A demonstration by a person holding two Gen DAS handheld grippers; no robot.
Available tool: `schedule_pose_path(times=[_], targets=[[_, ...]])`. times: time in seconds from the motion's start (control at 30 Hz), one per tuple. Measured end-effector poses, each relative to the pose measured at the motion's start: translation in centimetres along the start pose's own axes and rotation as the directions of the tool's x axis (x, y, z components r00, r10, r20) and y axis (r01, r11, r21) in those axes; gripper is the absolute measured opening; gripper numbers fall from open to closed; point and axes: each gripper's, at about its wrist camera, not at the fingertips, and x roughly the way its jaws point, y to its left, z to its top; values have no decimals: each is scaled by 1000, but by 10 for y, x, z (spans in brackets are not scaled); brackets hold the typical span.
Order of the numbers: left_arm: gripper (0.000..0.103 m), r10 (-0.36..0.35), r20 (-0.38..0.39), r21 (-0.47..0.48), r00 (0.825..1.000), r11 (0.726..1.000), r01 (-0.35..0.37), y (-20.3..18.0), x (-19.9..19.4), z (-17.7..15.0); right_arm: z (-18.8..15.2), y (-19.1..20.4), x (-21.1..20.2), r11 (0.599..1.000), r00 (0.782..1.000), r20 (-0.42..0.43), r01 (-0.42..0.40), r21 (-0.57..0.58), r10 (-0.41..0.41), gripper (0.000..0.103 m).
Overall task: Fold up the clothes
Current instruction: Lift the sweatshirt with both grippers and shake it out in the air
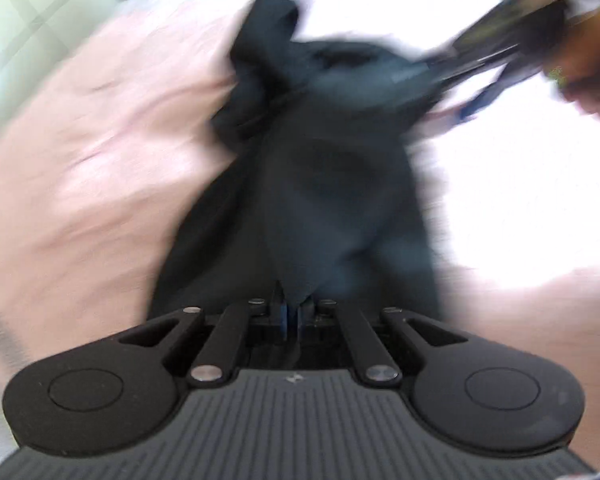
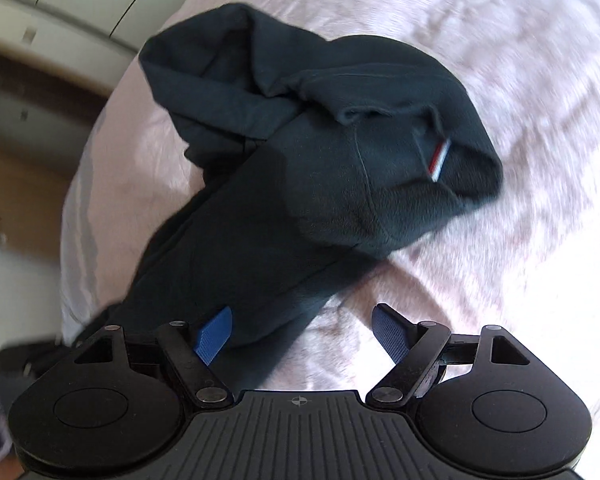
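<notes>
A dark navy garment [image 2: 331, 152] lies bunched on a pink bedsheet [image 2: 519, 80]; a small red, white and blue tab [image 2: 439, 160] shows on its fold. My right gripper [image 2: 300, 332] stands open low over the sheet. The cloth's near edge lies against its left blue pad [image 2: 214, 336], and neither pad presses on it. In the blurred left wrist view the same garment [image 1: 319, 168] runs up to my left gripper [image 1: 294, 314], which is shut on a pinch of the cloth. The right gripper [image 1: 445, 92] and the hand [image 1: 583, 52] holding it appear at the garment's far right.
The bed's edge [image 2: 84, 200] curves down the left of the right wrist view. Beyond it stand pale cabinets or drawers [image 2: 40, 28] and a brown floor [image 2: 16, 200]. Bare pink sheet [image 1: 80, 160] spreads around the garment on both sides.
</notes>
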Motion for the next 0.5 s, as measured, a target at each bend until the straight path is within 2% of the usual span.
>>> schedule_pose_path(times=[0.03,0.07,0.13,0.2,0.23,0.27,0.33,0.4,0.43,0.47,0.5], targets=[[1,-108,26,11,994,994,108,-14,-19,4,-3,-2,-4,1000,1000,13,-10,27,10,80],[1,-215,48,15,975,977,215,-30,-35,9,-5,-2,-9,999,1000,27,-18,36,17,80],[1,-390,71,27,918,921,389,-60,-54,17,-7,-7,-17,998,998,49,-37,54,35,80],[1,-503,74,35,861,864,502,-83,-60,23,-10,-18,-20,991,997,47,-63,115,58,80],[2,-527,72,45,847,850,525,-90,-59,26,-11,-26,-20,984,997,39,-78,162,73,80],[3,-541,67,57,838,841,538,-96,-57,29,-12,-35,-20,971,995,35,-101,219,95,80],[9,-549,35,76,835,835,545,-99,-48,35,-12,-49,-21,936,987,38,-162,312,158,79],[33,-577,2,84,817,814,575,-91,-38,43,-9,-58,-25,911,979,39,-203,360,202,31],[39,-579,-7,93,815,812,577,-84,-34,47,-4,-56,-31,934,983,25,-179,310,180,10],[47,-564,-11,104,826,821,562,-74,-30,51,0,-53,-38,954,987,13,-157,256,159,9],[49,-539,-8,109,842,837,536,-62,-25,57,5,-51,-47,972,991,4,-134,192,136,9]])
